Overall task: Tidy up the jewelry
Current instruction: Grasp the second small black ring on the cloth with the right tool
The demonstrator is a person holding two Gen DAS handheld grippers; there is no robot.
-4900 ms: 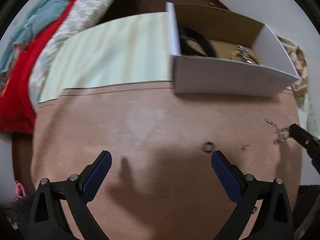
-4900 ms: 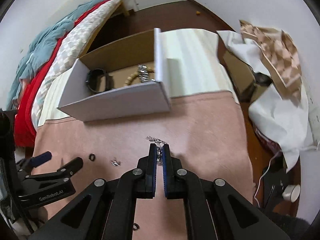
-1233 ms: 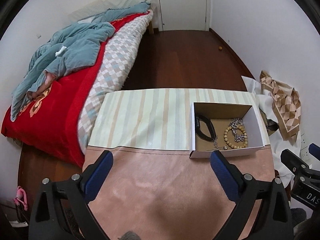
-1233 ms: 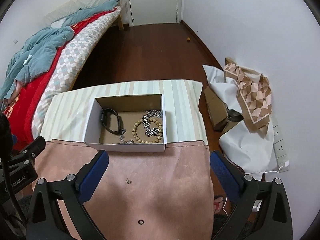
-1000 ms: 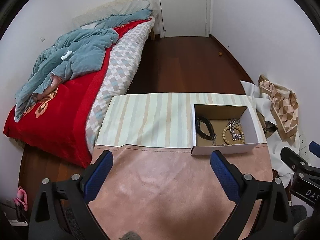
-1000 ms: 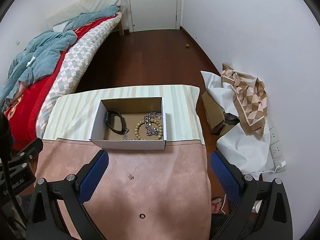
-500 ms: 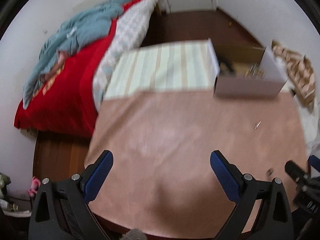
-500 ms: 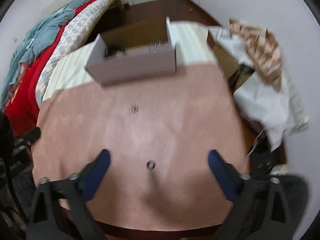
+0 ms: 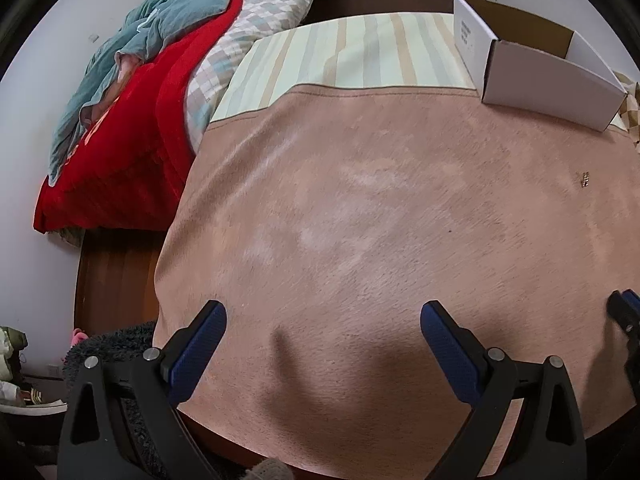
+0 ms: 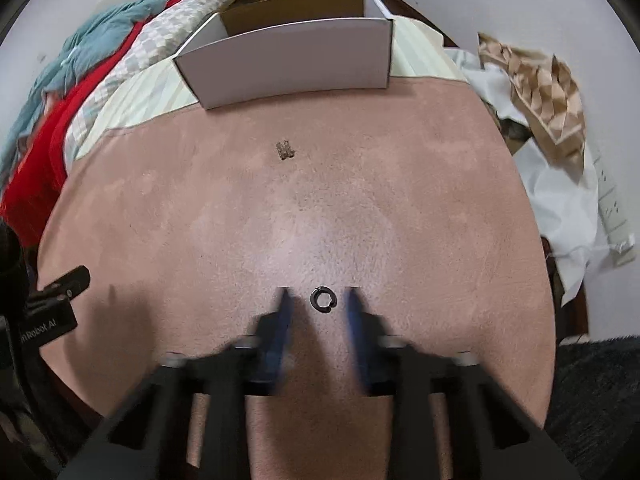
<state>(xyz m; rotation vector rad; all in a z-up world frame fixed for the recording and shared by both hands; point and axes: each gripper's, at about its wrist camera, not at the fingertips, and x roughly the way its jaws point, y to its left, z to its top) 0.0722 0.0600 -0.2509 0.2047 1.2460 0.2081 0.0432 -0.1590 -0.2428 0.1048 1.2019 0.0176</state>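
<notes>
From my left wrist view, my left gripper (image 9: 322, 332) hangs over the pink cloth of the table (image 9: 360, 208) with its jaws wide apart and nothing between them; the white box (image 9: 548, 76) stands at the far right, and a small metal piece (image 9: 585, 179) lies on the cloth well short of it. From my right wrist view, my right gripper (image 10: 318, 300) has just been closing, its blurred fingers flanking the small black ring (image 10: 323, 299) lying on the cloth without pressing it yet. Another small metal piece (image 10: 285, 149) lies between ring and box.
</notes>
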